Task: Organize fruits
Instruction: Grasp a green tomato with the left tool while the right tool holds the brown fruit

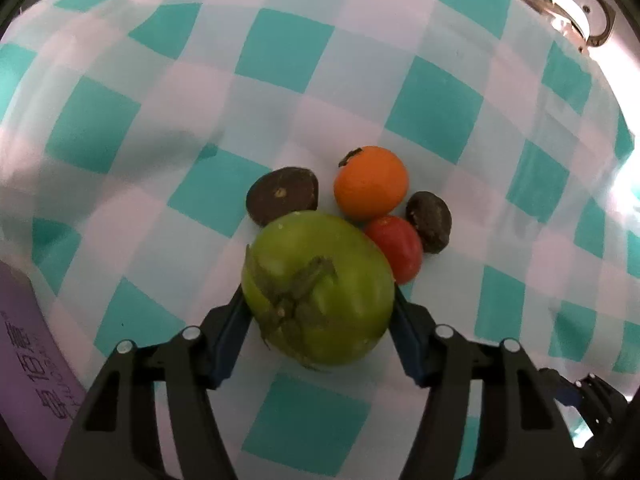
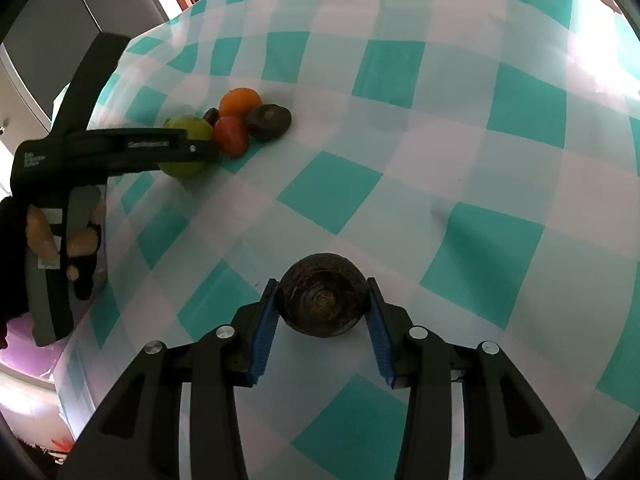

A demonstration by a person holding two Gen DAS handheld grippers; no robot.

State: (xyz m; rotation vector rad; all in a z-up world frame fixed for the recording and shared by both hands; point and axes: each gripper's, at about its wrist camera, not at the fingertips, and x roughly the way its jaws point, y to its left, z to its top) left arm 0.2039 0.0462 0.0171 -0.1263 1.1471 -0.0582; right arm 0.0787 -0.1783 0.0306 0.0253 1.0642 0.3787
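Observation:
In the left wrist view my left gripper (image 1: pixel 318 300) is shut on a green tomato (image 1: pixel 318 288), next to a small cluster on the checked cloth: an orange (image 1: pixel 370 182), a red tomato (image 1: pixel 396 248) and two dark brown fruits (image 1: pixel 282 194) (image 1: pixel 430 222). In the right wrist view my right gripper (image 2: pixel 322 308) is shut on another dark brown round fruit (image 2: pixel 322 300), just above the cloth. The cluster shows far left there: the green tomato (image 2: pixel 188 130), the orange (image 2: pixel 240 102), the red tomato (image 2: pixel 230 134) and a brown fruit (image 2: pixel 270 120), with the left gripper (image 2: pixel 208 148) on the green tomato.
A teal and white checked cloth (image 2: pixel 440 160) covers the table. A purple box (image 1: pixel 28 344) lies at the left edge. A metal fitting (image 1: pixel 568 4) stands beyond the far right edge. A hand (image 2: pixel 60 236) holds the left gripper's handle.

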